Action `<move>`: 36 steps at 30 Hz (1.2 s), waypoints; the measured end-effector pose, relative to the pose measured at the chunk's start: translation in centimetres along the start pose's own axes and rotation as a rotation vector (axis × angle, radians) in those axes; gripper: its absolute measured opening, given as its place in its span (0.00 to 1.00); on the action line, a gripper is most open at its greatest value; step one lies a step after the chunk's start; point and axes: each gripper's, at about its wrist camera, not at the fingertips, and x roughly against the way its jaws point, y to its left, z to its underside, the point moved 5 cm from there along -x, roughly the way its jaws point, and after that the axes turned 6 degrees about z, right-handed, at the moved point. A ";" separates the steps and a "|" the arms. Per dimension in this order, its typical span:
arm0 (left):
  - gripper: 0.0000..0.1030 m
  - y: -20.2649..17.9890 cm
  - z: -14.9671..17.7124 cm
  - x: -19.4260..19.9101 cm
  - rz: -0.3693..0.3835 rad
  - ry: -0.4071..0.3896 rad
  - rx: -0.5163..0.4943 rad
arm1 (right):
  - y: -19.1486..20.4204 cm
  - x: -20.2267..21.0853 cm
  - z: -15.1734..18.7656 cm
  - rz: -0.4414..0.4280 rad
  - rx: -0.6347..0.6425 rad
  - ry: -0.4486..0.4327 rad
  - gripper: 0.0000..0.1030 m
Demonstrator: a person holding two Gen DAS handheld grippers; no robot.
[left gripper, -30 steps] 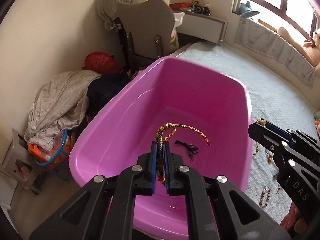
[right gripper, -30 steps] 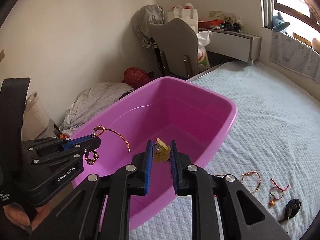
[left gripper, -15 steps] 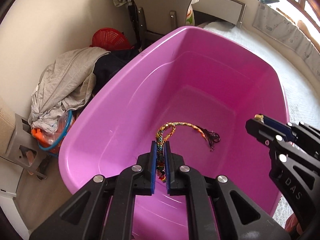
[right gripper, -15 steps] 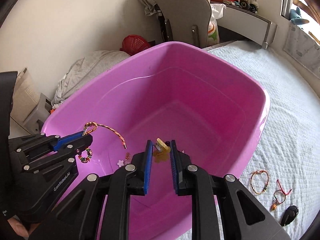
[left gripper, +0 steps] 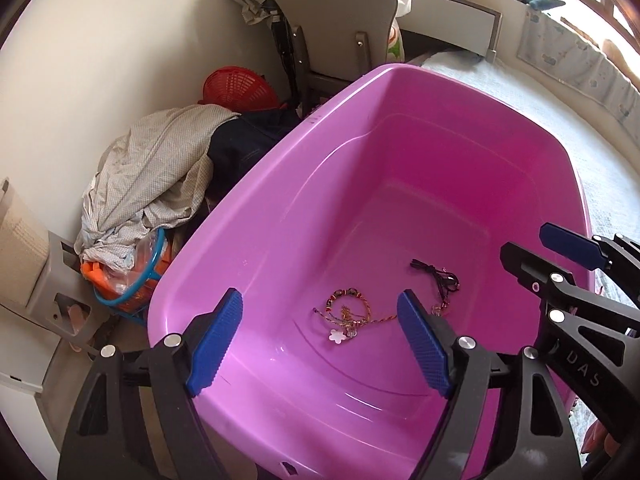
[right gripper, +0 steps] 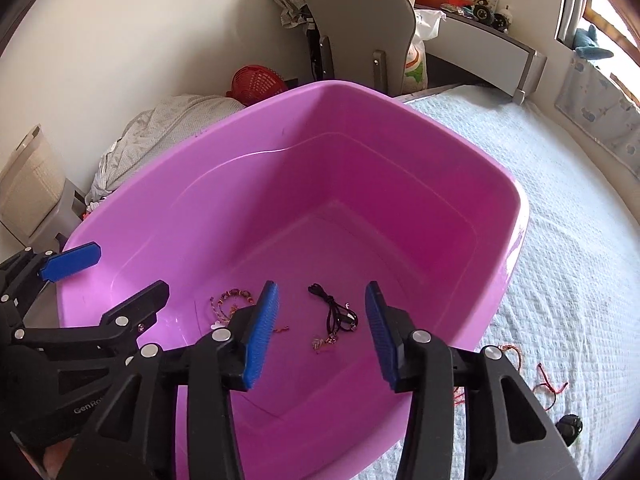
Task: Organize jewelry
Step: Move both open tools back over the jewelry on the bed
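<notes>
Both left tongs (left gripper: pixel 320 332) and right tongs (right gripper: pixel 322 330) are opening, empty, above bracelets (left gripper: pixel 347 316) in the pink tub (right gripper: pixel 516 216); red strings (right gripper: pixel 550 386) beside the right tongs remain on the bed (right gripper: pixel 560 200).

A pink tub (right gripper: pixel 516 216) holds a multicoloured braided bracelet (left gripper: pixel 348 312) and a black cord (right gripper: pixel 338 312).

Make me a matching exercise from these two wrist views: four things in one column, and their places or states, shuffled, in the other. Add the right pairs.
Things:
1. black cord
2. red string bracelets
3. left gripper
4. red basket

Places or states:
A. on the white bedspread, outside the tub
B. on the floor by the wall, behind the tub
C. jaws opening, nothing between them
D. on the floor of the pink tub

Pairs: 1-D, 2-A, 3-C, 4-B
</notes>
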 end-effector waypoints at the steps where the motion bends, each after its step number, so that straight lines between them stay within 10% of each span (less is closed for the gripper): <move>1: 0.77 0.1 0.0 0.0 -0.002 0.004 0.004 | -0.1 0.0 0.0 0.001 -0.001 0.001 0.42; 36: 0.90 0.9 0.5 2.4 0.018 -0.033 0.046 | -1.3 2.5 0.5 0.026 -0.087 -0.039 0.62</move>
